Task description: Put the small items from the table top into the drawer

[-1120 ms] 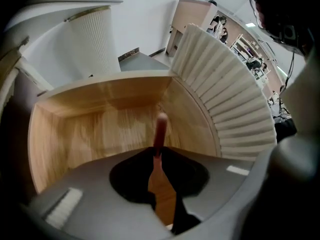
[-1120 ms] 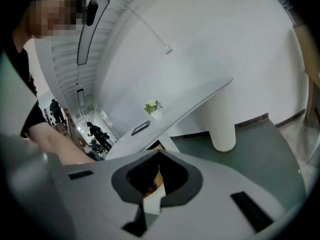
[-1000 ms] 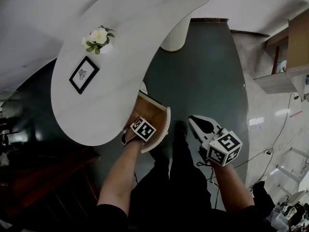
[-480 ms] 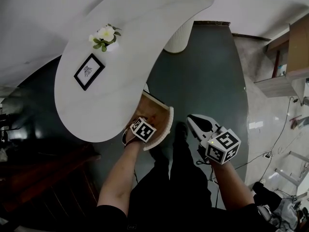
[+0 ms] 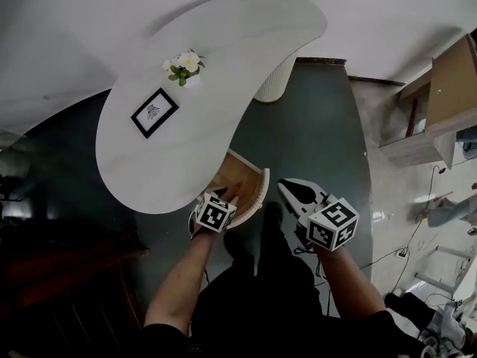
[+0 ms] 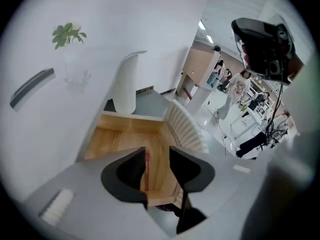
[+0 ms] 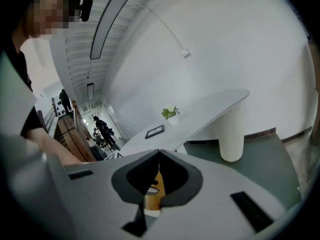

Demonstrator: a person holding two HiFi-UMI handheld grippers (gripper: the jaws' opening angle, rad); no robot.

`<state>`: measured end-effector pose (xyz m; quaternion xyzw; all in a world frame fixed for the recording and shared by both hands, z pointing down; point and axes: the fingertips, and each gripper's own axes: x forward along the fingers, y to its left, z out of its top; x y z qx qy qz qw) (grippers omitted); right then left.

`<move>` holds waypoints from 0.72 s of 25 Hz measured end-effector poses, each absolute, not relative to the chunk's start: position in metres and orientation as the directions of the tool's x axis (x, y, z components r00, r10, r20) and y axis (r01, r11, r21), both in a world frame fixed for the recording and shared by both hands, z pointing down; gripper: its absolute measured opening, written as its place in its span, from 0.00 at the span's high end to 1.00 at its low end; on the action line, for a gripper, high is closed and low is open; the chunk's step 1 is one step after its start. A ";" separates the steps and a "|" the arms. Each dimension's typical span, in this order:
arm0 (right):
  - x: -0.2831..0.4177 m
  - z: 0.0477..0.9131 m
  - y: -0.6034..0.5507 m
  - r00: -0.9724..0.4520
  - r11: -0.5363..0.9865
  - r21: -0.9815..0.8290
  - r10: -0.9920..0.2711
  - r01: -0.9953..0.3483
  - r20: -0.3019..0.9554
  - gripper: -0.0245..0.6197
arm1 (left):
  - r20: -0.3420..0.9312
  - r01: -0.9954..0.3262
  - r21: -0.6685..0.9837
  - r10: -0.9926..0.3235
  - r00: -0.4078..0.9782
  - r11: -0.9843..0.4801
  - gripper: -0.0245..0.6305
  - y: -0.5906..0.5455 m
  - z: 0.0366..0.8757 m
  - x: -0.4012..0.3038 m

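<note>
Farthest from the drawer (image 5: 260, 186), out on the white table (image 5: 223, 66), a picture frame (image 5: 154, 112) lies flat. A flower pot (image 5: 186, 65) stands upright just beyond it. Those two are all I can see on the top.

The left gripper (image 6: 158, 154) hangs right over the open drawer, pointing steeply down into it. Its jaws have just been opening and now stand spread, with nothing between them. A thin red thing (image 6: 146, 169) lies on the drawer's wooden floor beside the left jaw. It is probably one of the small items, though I can't tell which.

On the drawer's far side, off the ribbed front, the right gripper (image 7: 159, 156) has its tips pressed together on nothing.

From here it looks like a drop just made, so the job is a clean exit. I'd keep the left jaws wide and lift straight up until they clear the drawer's front wall, so nothing inside gets dragged out. If the frame and pot count as small items, they are both well away from the drawer. The frame wants a pinch on one edge. The pot should be gripped low on its body, not on the flowers, and kept upright.
</note>
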<state>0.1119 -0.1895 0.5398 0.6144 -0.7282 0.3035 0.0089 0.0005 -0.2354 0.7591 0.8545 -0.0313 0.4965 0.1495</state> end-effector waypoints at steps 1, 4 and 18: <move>0.108 0.534 -0.189 -0.241 0.065 -0.419 -0.891 -0.906 0.384 0.94 | 0.843 -0.195 0.218 0.084 0.532 -0.956 0.72 -0.236 0.749 0.001; 0.093 0.519 -0.183 -0.241 0.078 -0.396 -0.892 -0.915 0.383 0.94 | 0.788 -0.180 0.232 0.076 0.611 -0.956 0.72 -0.234 0.713 0.002; 0.045 0.456 -0.155 -0.159 0.042 -0.321 -0.924 -0.946 0.347 0.94 | 0.538 -0.144 0.169 -0.031 0.842 -0.975 0.91 -0.252 0.579 -0.045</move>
